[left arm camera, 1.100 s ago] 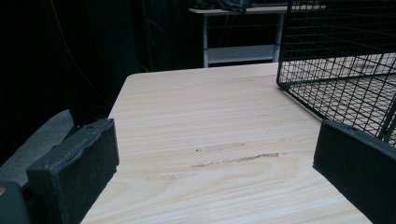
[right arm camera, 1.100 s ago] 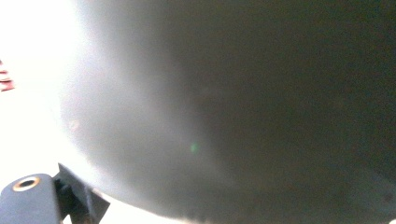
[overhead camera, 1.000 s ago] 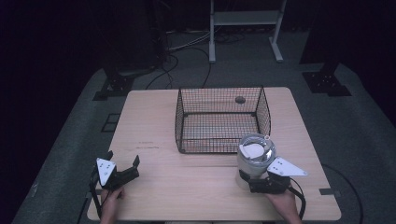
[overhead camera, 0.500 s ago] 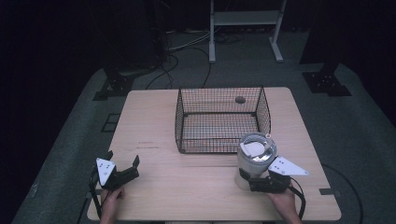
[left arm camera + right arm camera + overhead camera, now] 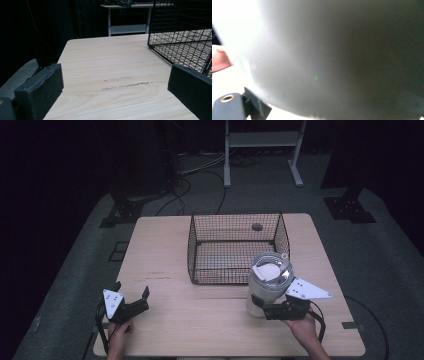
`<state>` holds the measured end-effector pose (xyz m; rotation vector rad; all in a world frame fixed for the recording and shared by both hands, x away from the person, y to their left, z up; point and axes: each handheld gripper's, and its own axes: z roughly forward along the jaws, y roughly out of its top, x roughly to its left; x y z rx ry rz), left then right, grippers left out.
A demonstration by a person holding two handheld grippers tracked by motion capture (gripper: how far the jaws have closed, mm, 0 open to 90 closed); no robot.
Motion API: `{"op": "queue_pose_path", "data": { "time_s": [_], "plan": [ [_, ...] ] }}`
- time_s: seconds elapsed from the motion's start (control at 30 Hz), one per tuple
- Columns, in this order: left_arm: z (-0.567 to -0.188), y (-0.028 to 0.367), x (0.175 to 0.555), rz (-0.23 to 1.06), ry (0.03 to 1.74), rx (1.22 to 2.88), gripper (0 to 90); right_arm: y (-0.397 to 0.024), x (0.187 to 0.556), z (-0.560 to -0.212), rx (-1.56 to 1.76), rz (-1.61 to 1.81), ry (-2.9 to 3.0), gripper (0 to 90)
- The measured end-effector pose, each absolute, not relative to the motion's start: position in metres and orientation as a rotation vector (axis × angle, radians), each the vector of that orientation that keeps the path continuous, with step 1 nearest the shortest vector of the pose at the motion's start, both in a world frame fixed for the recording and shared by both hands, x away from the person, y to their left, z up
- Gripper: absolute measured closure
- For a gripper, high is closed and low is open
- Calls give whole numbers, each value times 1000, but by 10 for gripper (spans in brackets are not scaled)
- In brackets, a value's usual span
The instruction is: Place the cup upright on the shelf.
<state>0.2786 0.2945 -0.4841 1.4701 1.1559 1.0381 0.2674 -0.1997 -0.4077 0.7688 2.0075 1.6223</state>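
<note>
A white jar with a clear lid (image 5: 270,280) stands upright at the table's front right, just in front of the wire basket (image 5: 192,250). My right gripper (image 5: 260,309) is shut on the jar's lower body, its jaws on either side of it. In the right gripper view the jar's blurred pale wall (image 5: 337,55) sits very close to the lens. Over the table's front left corner, my left gripper (image 5: 132,289) is open and holds nothing. Between its jaws, the left gripper (image 5: 115,95) has only bare wood.
The black wire basket (image 5: 180,30) takes the middle of the light wooden table (image 5: 165,245). A small dark round thing (image 5: 257,226) shows at its far side. A white metal stand (image 5: 262,140) and cables lie on the dark floor beyond.
The jar and my right gripper have moved up a little and toward the basket. My left gripper has stayed where it was.
</note>
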Motion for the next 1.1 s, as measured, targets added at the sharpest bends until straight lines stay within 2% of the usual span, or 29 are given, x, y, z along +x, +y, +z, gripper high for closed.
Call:
{"op": "queue_pose_path", "data": {
  "time_s": [0.67,1.1],
  "plan": [
    [-484,294,279,1040,1151,1468,0,-171,303,-353,677,1692,2067,90],
    [-484,294,279,1039,1151,1463,0,-155,342,-325,652,1686,2095,90]
  ]
}}
